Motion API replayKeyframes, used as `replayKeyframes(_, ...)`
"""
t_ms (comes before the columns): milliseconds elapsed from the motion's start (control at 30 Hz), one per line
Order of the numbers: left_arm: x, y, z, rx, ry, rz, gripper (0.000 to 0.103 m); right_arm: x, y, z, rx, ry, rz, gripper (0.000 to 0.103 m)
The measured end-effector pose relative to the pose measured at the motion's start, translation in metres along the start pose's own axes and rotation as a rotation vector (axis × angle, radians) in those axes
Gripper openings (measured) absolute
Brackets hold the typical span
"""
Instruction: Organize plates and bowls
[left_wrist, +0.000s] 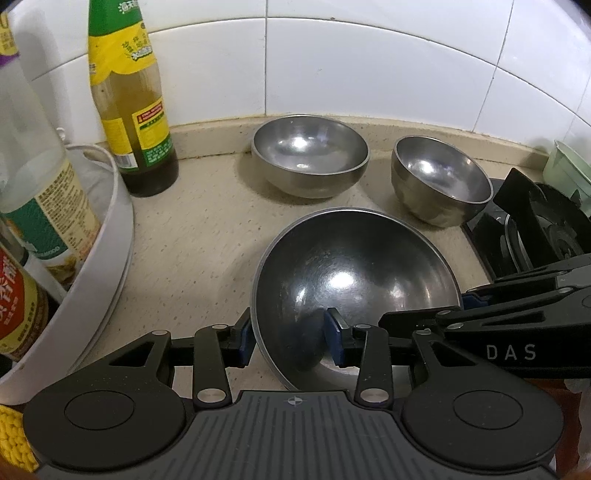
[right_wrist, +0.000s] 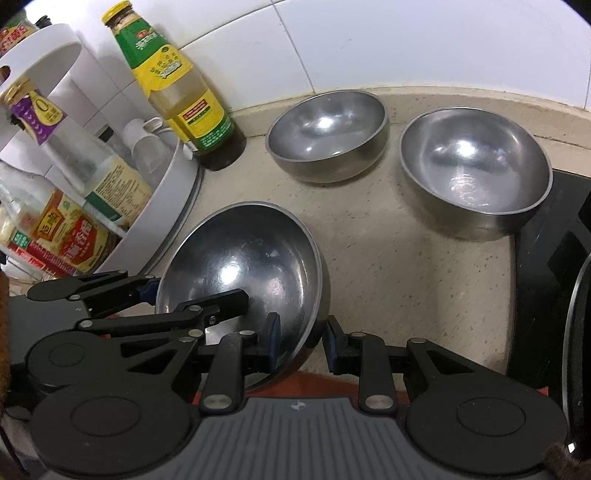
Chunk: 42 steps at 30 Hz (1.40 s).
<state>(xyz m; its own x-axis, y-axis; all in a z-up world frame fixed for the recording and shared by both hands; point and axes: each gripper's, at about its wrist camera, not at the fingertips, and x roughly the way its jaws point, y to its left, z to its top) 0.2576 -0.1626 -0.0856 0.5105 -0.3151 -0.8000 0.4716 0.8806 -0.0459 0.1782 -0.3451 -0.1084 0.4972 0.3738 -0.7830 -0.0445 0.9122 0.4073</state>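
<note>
A large steel bowl (left_wrist: 354, 273) is tilted above the beige counter (left_wrist: 192, 236). My left gripper (left_wrist: 290, 341) straddles its left rim, one finger inside and one outside, with some gap showing. My right gripper (right_wrist: 301, 341) straddles the opposite rim the same way; the bowl also shows in the right wrist view (right_wrist: 243, 258). The right gripper's fingers (left_wrist: 461, 325) reach in from the right. Two smaller steel bowls stand upright by the wall: a middle one (left_wrist: 310, 153) (right_wrist: 327, 134) and a right one (left_wrist: 441, 177) (right_wrist: 476, 166).
A green-labelled sauce bottle (left_wrist: 129, 99) (right_wrist: 177, 81) stands by the tiled wall. A white round rack (left_wrist: 99, 251) (right_wrist: 162, 206) with several bottles is at the left. A black stove (left_wrist: 532, 229) (right_wrist: 554, 277) lies at the right.
</note>
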Motion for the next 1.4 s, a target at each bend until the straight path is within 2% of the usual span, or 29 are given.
replayKeyframes(167,0.007,0.004,-0.002,-0.018,0.026,-0.005,0.050,0.004,0.003,-0.001,0.001,0.007,0.003,0.024)
replayKeyframes(300,0.005,0.006,-0.002,-0.018,0.011,0.004,0.065,0.009,0.001,-0.001,0.003,0.004,-0.010,0.025)
replayKeyframes(567,-0.006,0.016,0.005,-0.030,-0.028,0.031,0.067,-0.005,-0.005,0.003,-0.004,-0.031,-0.040,0.027)
replayKeyframes(733,-0.009,0.017,0.020,-0.043,-0.061,0.035,0.067,-0.019,-0.009,0.013,-0.027,-0.066,-0.071,0.029)
replayKeyframes(1033,0.004,0.017,0.062,-0.068,-0.093,0.051,0.072,-0.030,-0.015,0.061,-0.065,-0.149,-0.129,0.029)
replayKeyframes(1167,0.020,0.020,0.080,-0.096,-0.077,0.037,0.072,-0.021,-0.020,0.088,-0.066,-0.152,-0.142,0.029)
replayKeyframes(1400,0.046,0.025,0.103,-0.119,-0.068,0.062,0.073,0.010,-0.030,0.135,-0.067,-0.161,-0.144,0.030)
